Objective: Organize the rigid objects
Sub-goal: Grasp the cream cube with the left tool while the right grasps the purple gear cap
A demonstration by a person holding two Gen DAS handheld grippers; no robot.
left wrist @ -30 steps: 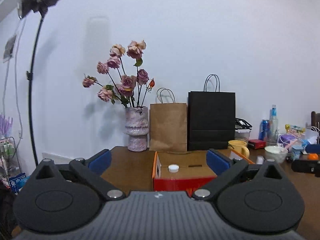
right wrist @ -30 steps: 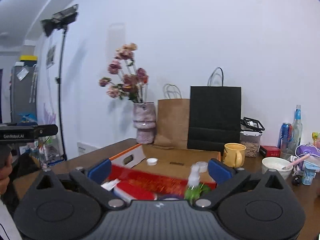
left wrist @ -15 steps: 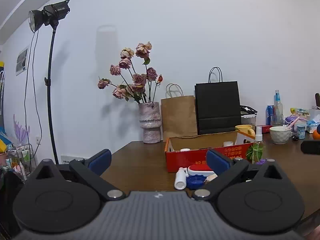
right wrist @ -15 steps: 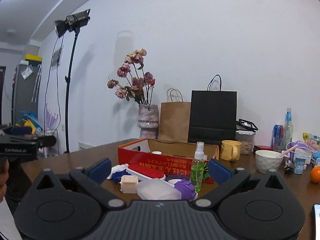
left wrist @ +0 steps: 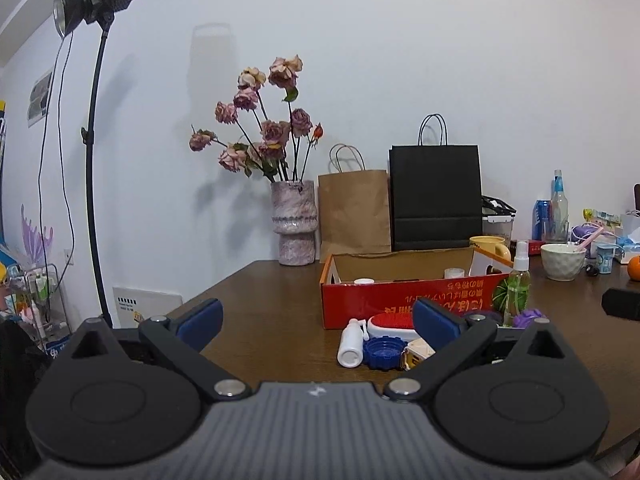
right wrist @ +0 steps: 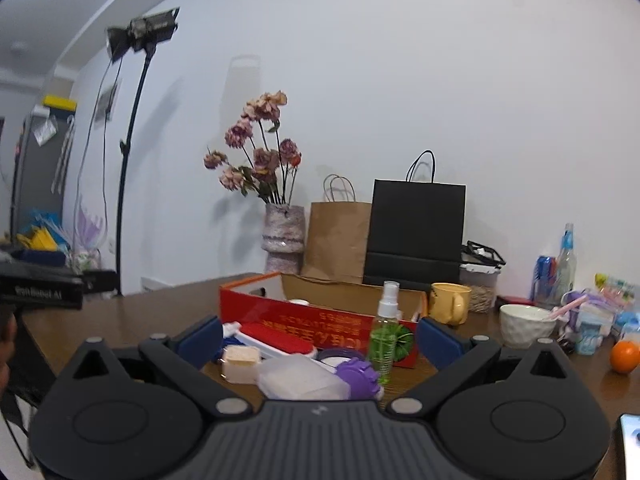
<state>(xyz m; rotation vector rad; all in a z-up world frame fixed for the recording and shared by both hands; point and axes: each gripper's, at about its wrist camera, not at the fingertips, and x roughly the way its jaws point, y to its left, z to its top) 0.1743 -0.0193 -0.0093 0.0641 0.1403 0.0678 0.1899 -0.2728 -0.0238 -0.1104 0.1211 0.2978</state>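
- Your left gripper (left wrist: 316, 314) and right gripper (right wrist: 318, 334) both hang with fingers spread wide, holding nothing.
- The loose items, among them the white bottle (left wrist: 351, 342), blue cap (left wrist: 383, 354) and spray bottle (right wrist: 385, 334), lie just in front of the red box (left wrist: 404, 300), likely staged for loading.

brown table (left wrist: 264, 300) | on it: red box (left wrist: 404, 300), vase (left wrist: 295, 222), mug (right wrist: 450, 303), bowl (right wrist: 524, 324)

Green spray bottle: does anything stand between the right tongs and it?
Yes. A translucent plastic container and a purple ridged piece lie on the table just in front of the open right tongs, with the green spray bottle upright behind them.
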